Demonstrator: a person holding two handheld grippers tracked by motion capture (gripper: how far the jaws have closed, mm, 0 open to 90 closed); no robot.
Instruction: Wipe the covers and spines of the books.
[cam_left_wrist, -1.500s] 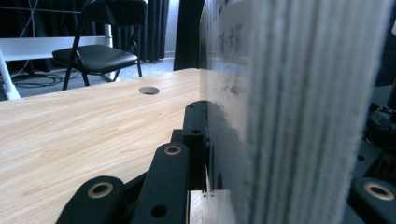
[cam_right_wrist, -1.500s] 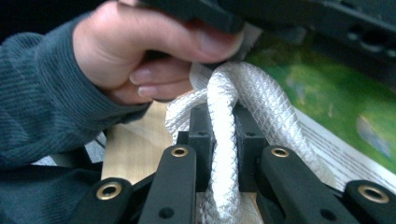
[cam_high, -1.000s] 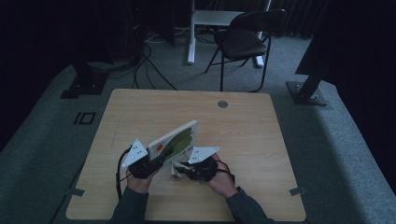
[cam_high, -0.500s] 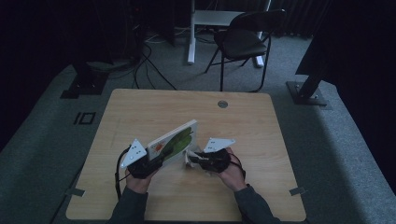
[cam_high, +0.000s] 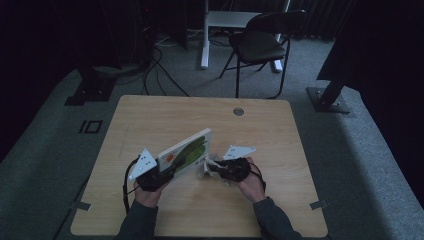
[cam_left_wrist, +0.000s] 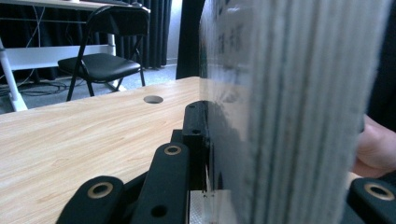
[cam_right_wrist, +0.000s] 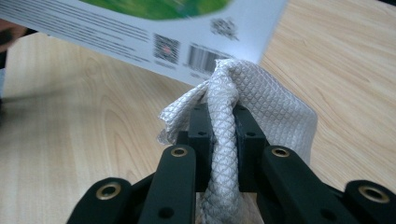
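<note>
A thick book (cam_high: 186, 151) with a white and green cover stands tilted above the table, and my left gripper (cam_high: 159, 175) is shut on its lower left edge. In the left gripper view the book's page edges (cam_left_wrist: 299, 112) run upright between the jaws. My right gripper (cam_high: 215, 169) is shut on a bunched white cloth (cam_high: 209, 165) with a diamond weave. In the right gripper view the cloth (cam_right_wrist: 233, 102) touches the book's back cover (cam_right_wrist: 140, 28) near the barcode corner.
The wooden table (cam_high: 150, 120) has a round cable hole (cam_high: 238, 111) at the back. A black folding chair (cam_high: 260, 45) and a white desk frame (cam_high: 205, 30) stand behind it. Cables (cam_high: 160, 65) lie on the grey floor.
My right gripper with the cloth has moved right, away from under the book, to the book's lower right corner. The left gripper and the book have kept still.
</note>
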